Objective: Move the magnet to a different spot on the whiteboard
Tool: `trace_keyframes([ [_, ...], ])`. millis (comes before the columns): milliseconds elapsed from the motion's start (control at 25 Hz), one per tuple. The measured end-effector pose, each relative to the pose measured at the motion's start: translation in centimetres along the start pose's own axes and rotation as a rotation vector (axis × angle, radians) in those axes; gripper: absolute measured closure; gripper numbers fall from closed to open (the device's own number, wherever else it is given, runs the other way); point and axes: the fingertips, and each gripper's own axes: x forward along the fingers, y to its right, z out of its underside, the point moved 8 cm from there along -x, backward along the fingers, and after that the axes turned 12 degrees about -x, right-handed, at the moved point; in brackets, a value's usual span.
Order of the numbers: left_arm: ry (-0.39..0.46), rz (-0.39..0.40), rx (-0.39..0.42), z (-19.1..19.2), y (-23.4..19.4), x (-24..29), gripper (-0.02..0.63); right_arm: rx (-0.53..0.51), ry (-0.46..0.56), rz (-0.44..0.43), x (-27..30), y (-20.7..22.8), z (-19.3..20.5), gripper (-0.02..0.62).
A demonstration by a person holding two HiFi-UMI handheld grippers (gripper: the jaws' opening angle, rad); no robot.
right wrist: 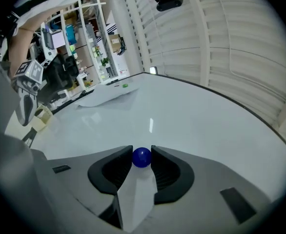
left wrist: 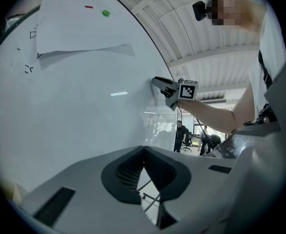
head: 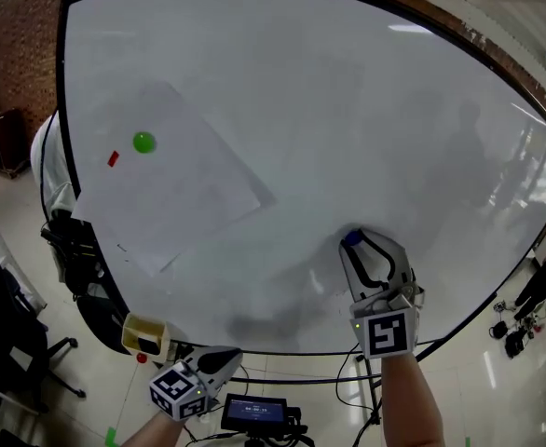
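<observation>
Brick wall (head: 17,45) and pale floor (head: 31,250) frame a big whiteboard (head: 348,110) in the head view. A sheet of paper (head: 175,180) hangs near its upper left corner, with a green magnet (head: 143,142) and a small red tab (head: 113,158) on it. Toward the lower edge, the right gripper (head: 359,250) holds a blue magnet (head: 351,238) close against the board. The left gripper (head: 219,359) hangs below the lower edge, beside a yellow box (head: 144,335).

From the left gripper view, its jaws meet, with nothing between them; people (left wrist: 182,135) stand in the distance under a ribbed ceiling (left wrist: 201,48).

From the right gripper view, the jaws clamp the blue magnet on both sides, and shelves (right wrist: 91,43) stand beyond the board's far corner.
</observation>
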Motion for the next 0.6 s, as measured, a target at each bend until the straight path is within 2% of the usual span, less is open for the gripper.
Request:
trace_keyframes([
  [200, -0.001, 0.009, 0.012, -0.4, 0.2, 0.5, 0.574, -0.098, 0.076, 0.020, 1.7, 0.2, -1.2, 0.442],
  [440, 0.004, -0.014, 0.012, -1.7, 1.4, 1.3, 0.574, -0.153, 0.070, -0.018, 2.5, 0.9, -1.7, 0.442],
  [600, 0.009, -0.016, 0.019, -2.0, 2.1, 1.2, 0.574, -0.184, 0.029, -0.060, 3.1, 0.5, -2.0, 0.442],
])
